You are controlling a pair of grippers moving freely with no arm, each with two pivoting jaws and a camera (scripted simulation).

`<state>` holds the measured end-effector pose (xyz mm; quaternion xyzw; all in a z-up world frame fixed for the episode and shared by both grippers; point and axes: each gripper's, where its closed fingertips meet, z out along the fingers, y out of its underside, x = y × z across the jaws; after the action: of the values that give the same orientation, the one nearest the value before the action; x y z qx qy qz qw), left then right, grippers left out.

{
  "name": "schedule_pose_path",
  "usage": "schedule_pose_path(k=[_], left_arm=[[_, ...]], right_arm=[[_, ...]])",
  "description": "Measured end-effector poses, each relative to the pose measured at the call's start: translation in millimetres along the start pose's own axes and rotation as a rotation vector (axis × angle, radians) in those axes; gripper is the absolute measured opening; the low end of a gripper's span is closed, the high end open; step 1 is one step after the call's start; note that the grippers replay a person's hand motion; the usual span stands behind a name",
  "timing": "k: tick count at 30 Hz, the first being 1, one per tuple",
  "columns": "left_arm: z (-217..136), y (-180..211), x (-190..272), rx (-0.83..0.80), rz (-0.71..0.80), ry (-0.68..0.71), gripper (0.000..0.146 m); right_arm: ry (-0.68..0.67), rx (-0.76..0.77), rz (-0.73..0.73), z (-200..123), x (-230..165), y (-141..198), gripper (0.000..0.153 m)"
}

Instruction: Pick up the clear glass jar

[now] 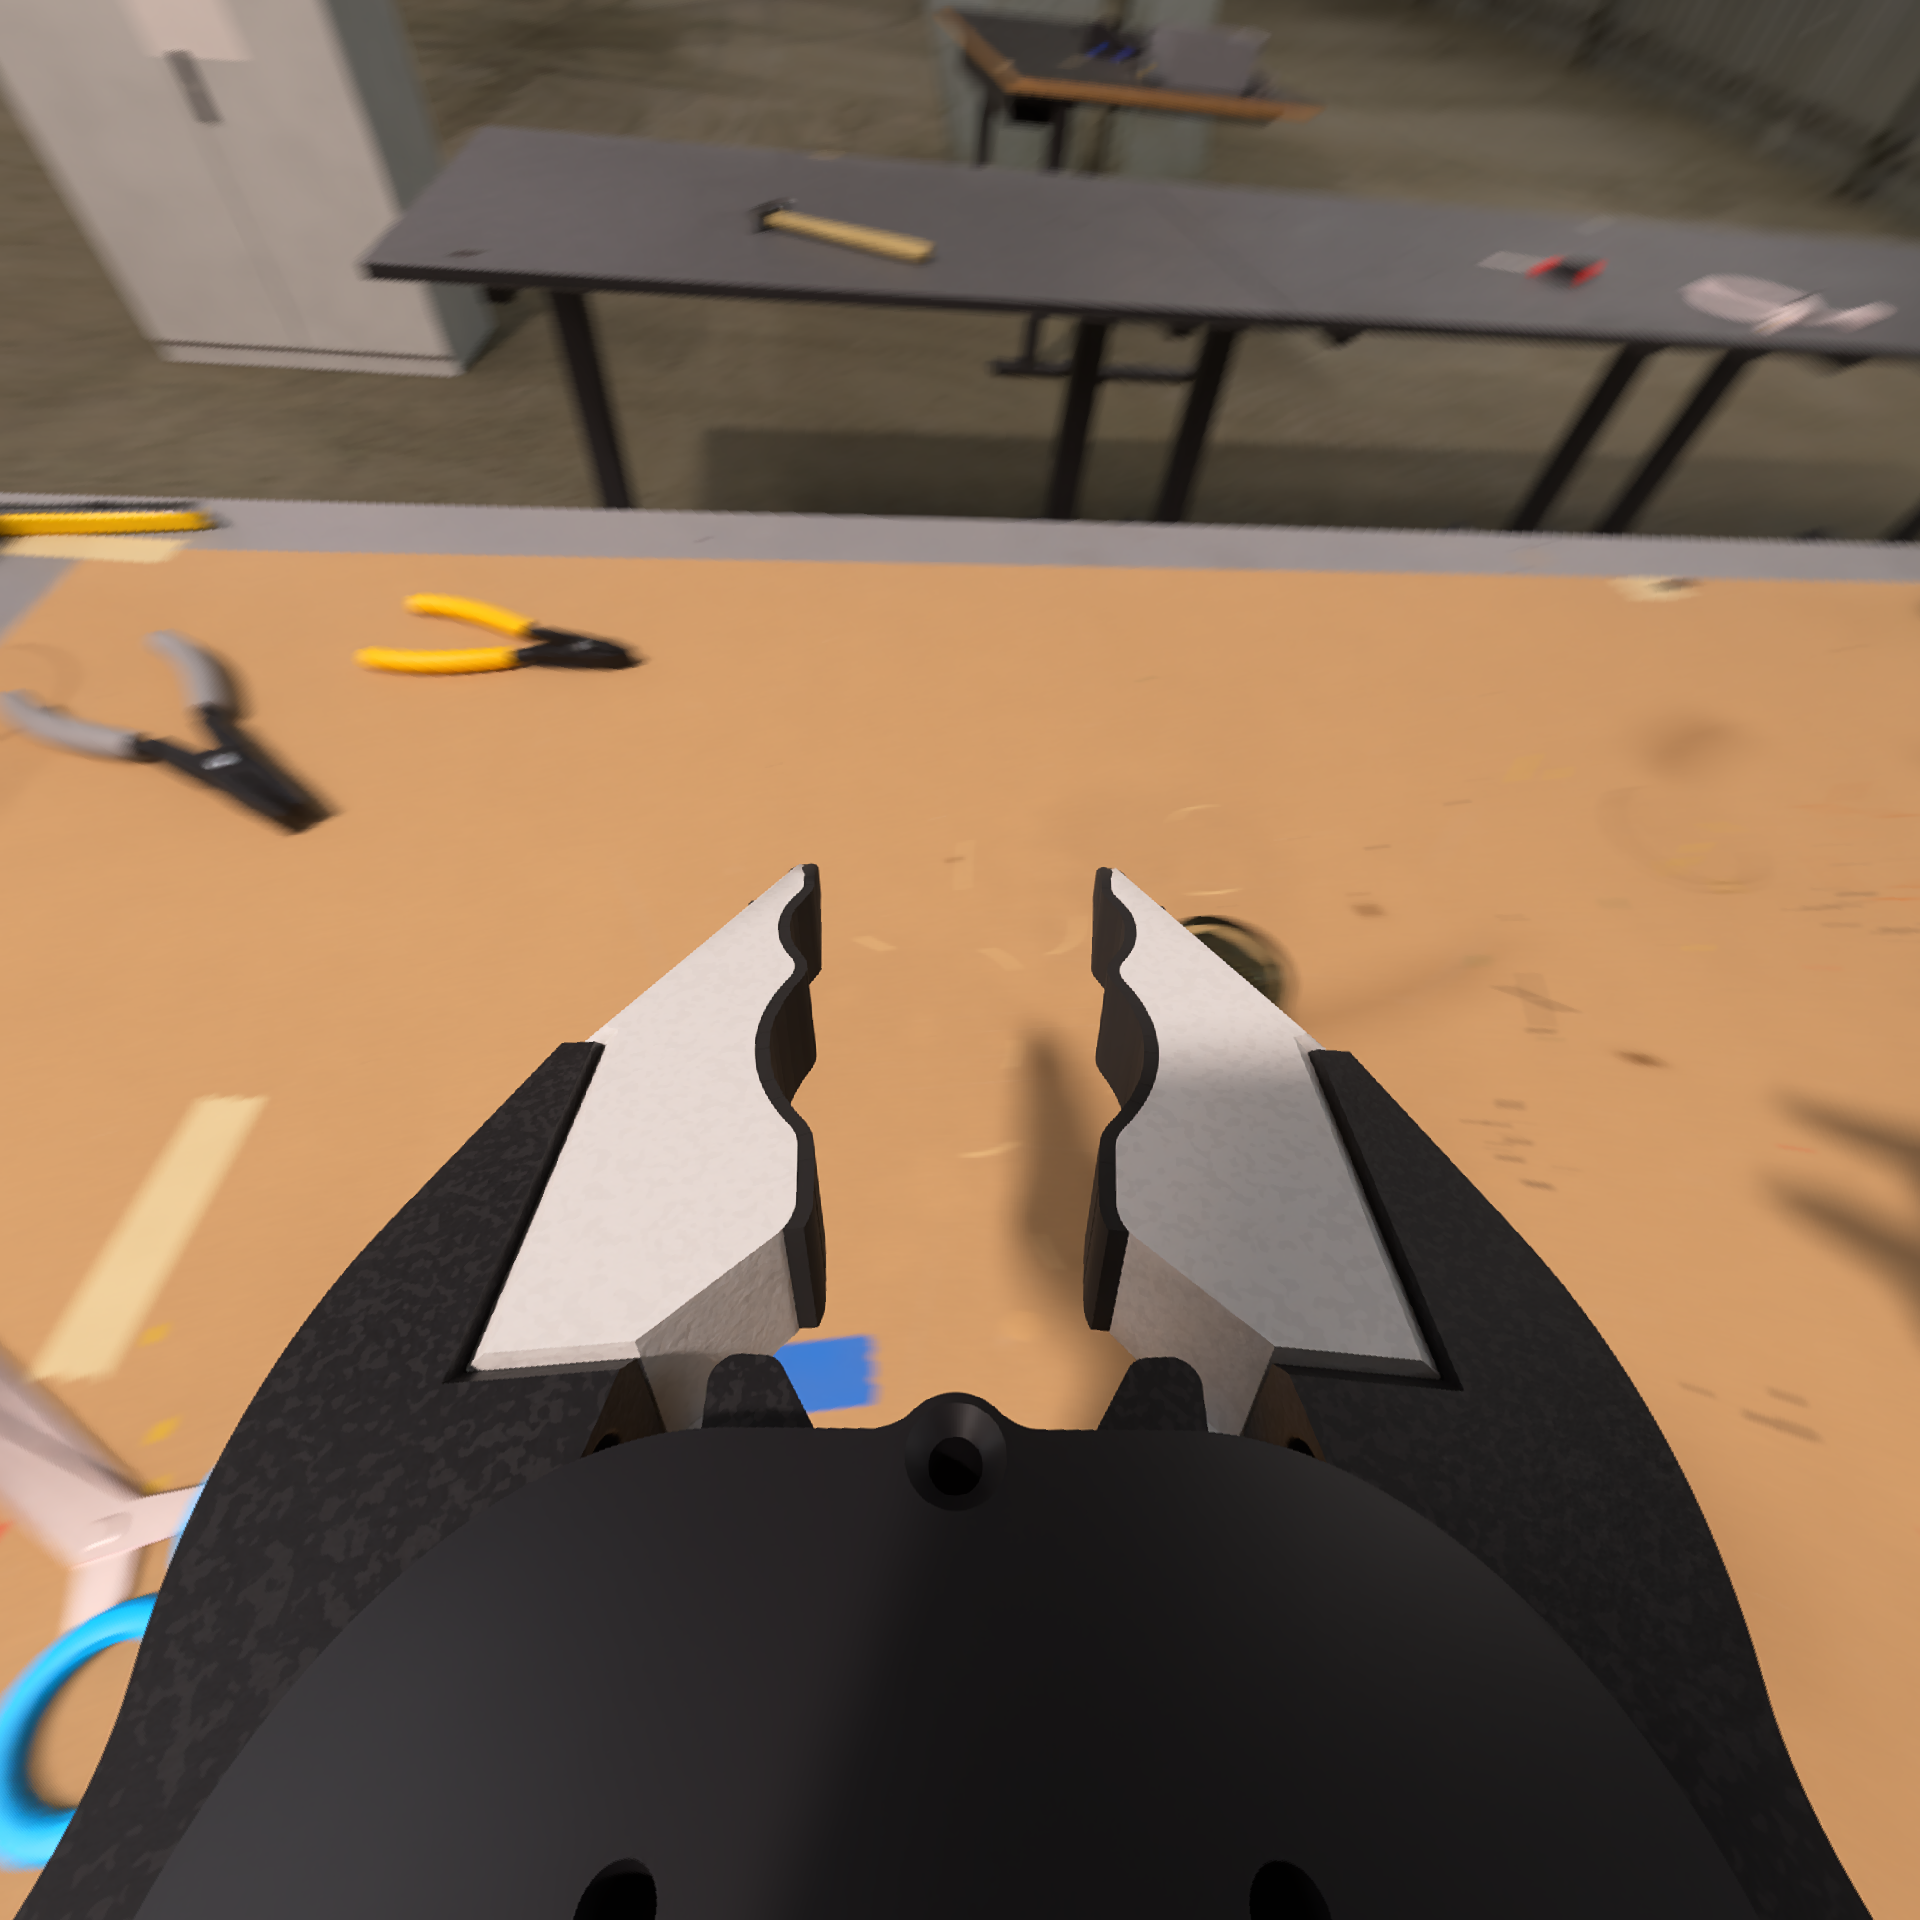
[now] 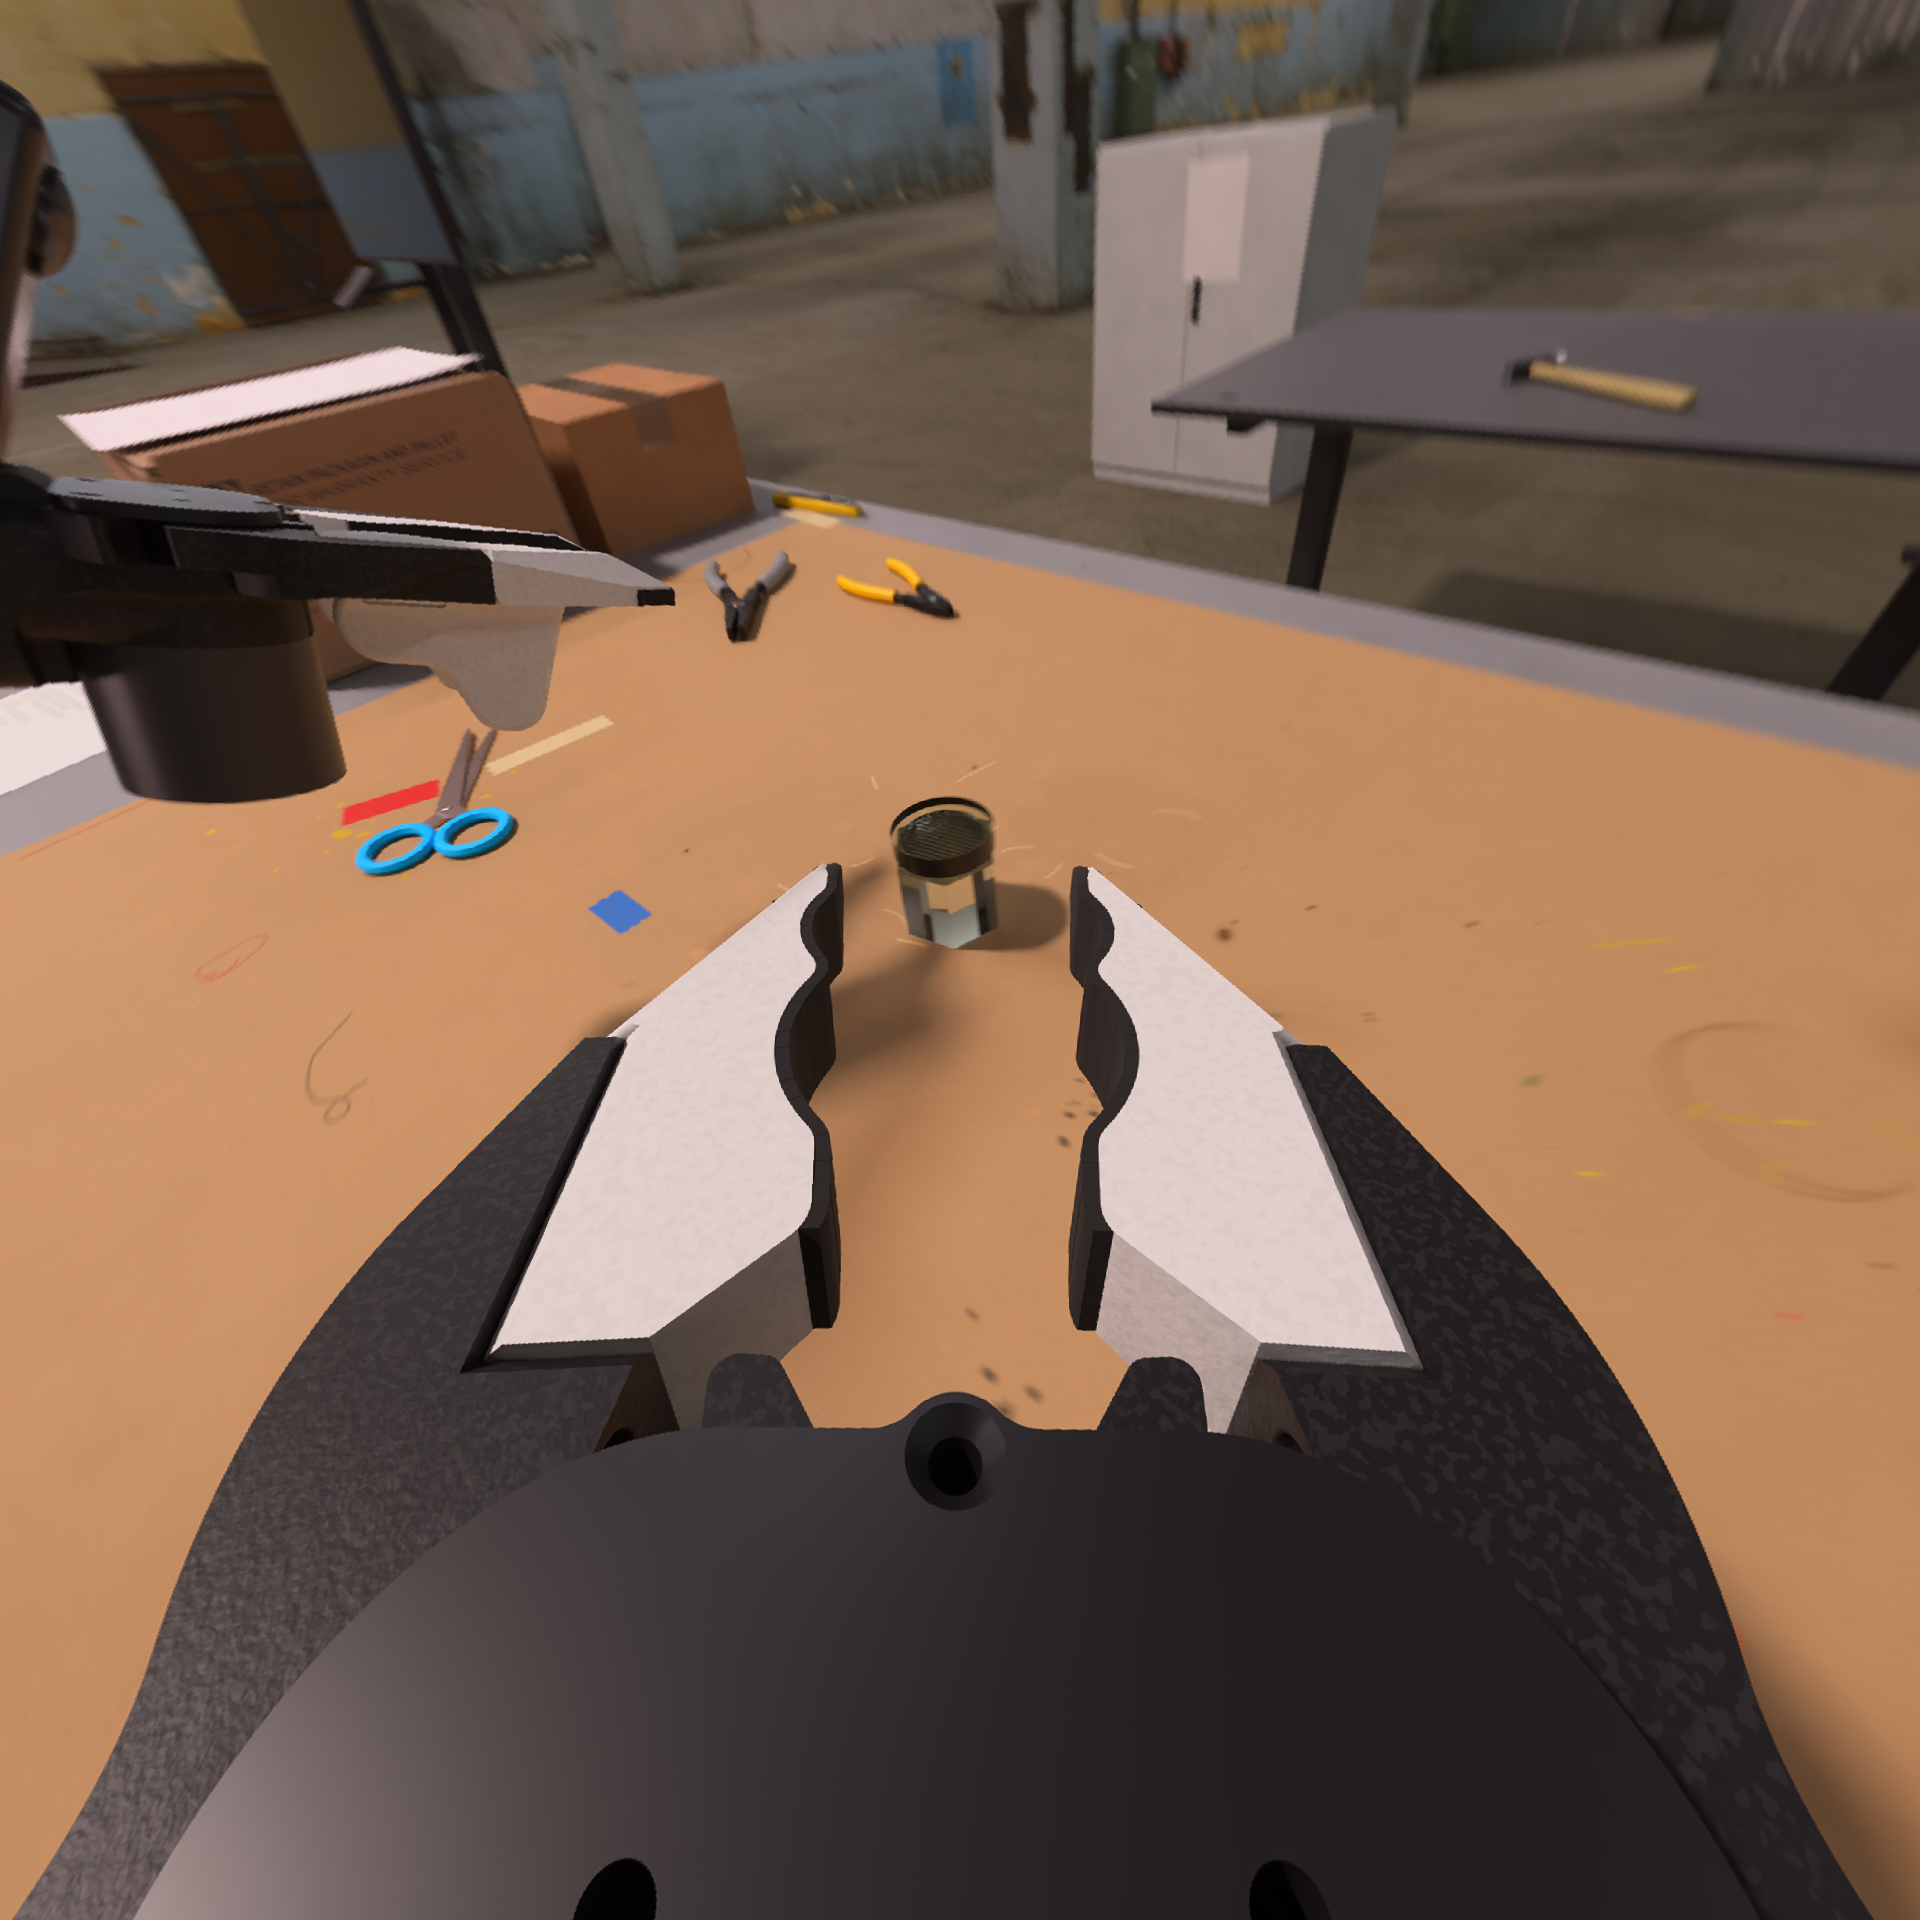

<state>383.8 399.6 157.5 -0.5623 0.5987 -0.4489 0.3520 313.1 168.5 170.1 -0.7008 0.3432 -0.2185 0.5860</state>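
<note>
Right gripper (image 2: 954,883) jaws wide, empty, lined up on the clear glass jar (image 2: 943,871), which stands upright on the surface (image 2: 1455,1039) just past the tips. Left gripper (image 1: 956,883) jaws wide too, idle. Risk: a fingertip clips the jar on approach and tips it; slick glass may slip.

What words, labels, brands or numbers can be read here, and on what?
Nothing can be read.
Cardboard box: dark print along its side, too small and blurred.
Pale sheet on the grey cabinet: no legible marks.
Blue sign on the far wall: too blurred.
</note>
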Motion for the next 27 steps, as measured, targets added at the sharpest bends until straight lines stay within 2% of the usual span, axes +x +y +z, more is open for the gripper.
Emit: schedule_pose_path(k=[3,5,9,12,16,20,27], left_arm=[[-24,-8,62,0.032,-0.027,0.155,0.053],[-37,-2,111,0.043,-0.021,0.245,0.052],[-48,35,196,0.029,0.02,0.353,0.051],[-43,73,240,-0.024,0.056,0.388,0.051],[-34,119,268,-0.115,0.146,0.386,0.051],[-28,144,274,-0.198,0.235,0.393,0.05],[-24,143,268,-0.202,0.158,0.426,0.05]], right_arm=[[-0.009,0.055,-0.077,-60,34,-12,0.045],[0.022,0.062,-0.14,-99,64,-6,0.049],[0.177,-0.021,-0.177,-161,131,39,0.057],[0.283,-0.074,-0.08,-198,170,79,0.059],[0.409,-0.089,0.049,-240,202,122,0.063],[0.406,-0.106,0.168,-261,213,142,0.063],[0.431,-0.09,0.107,-266,221,139,0.063]])
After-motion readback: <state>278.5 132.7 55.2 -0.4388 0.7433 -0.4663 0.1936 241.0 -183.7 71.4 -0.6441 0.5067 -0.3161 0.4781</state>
